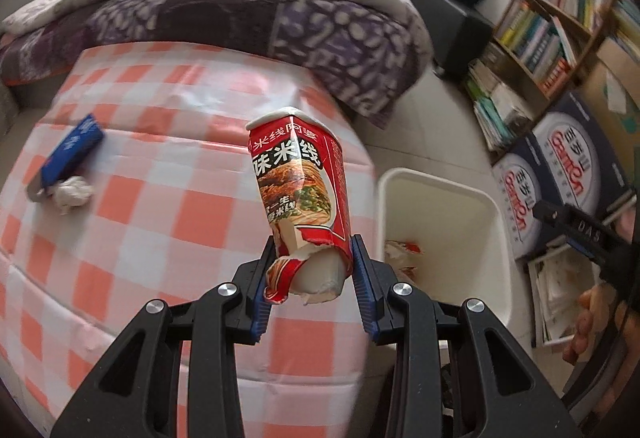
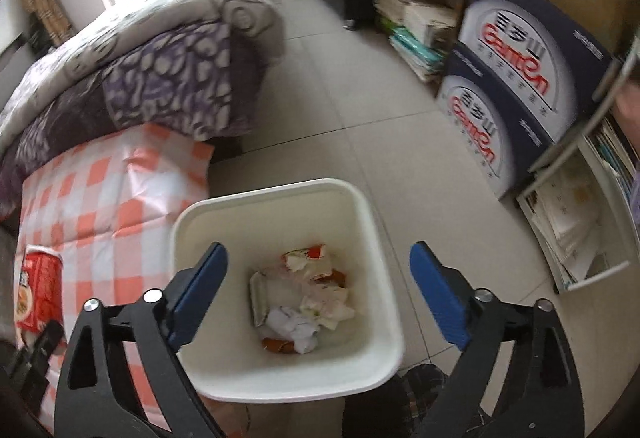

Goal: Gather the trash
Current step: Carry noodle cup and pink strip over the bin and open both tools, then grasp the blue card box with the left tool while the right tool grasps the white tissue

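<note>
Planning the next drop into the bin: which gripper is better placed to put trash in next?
Left. The left gripper grips the crushed red noodle cup beside the white plastic bin; the right gripper hangs open and empty above it.

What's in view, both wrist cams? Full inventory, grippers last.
noodle cup: 1, red, crushed, held over the table
blue packet: 1, blue, table's far left
tissue wad: 1, white, beside the packet
tablecloth: 1, orange-white check
bin: 1, white, on floor by the table, wrappers and tissue inside
quilt: 1, purple-grey, behind the table
cartons: 2, navy, stacked by the bookshelf
left gripper: shut on noodle cup
right gripper: open, empty, over the bin
</note>
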The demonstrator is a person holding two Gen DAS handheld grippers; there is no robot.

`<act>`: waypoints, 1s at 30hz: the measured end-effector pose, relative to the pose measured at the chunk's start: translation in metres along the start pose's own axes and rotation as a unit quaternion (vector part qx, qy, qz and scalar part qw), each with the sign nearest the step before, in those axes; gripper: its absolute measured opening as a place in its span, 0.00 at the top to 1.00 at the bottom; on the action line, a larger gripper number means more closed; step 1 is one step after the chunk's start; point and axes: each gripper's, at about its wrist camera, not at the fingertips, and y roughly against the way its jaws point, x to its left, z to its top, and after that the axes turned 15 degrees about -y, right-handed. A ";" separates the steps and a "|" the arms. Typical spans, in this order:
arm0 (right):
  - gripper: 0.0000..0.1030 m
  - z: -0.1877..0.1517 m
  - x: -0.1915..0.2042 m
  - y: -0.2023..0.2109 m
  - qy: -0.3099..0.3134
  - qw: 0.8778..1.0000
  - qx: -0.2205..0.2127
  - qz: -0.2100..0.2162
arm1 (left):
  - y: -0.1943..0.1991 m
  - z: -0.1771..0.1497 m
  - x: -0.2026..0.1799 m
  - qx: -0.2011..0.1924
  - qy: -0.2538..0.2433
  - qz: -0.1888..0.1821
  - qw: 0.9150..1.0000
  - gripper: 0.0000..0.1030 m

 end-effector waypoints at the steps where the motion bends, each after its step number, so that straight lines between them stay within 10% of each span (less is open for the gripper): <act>1: 0.12 0.003 -0.005 0.000 -0.005 1.000 0.001 -0.001 | -0.003 0.001 -0.005 0.001 -0.003 -0.004 1.000 0.65; 17: 0.09 0.021 -0.035 0.005 -0.042 0.999 0.004 0.020 | -0.050 0.003 -0.077 0.030 -0.049 -0.069 0.996 0.63; 21: 0.09 0.026 -0.039 0.006 -0.059 0.998 0.004 0.024 | -0.054 0.004 -0.087 0.028 -0.058 -0.082 0.995 0.35; 30: 0.08 0.018 -0.021 0.005 -0.070 0.996 0.028 0.052 | -0.048 0.005 -0.056 0.031 -0.060 -0.023 0.997 0.26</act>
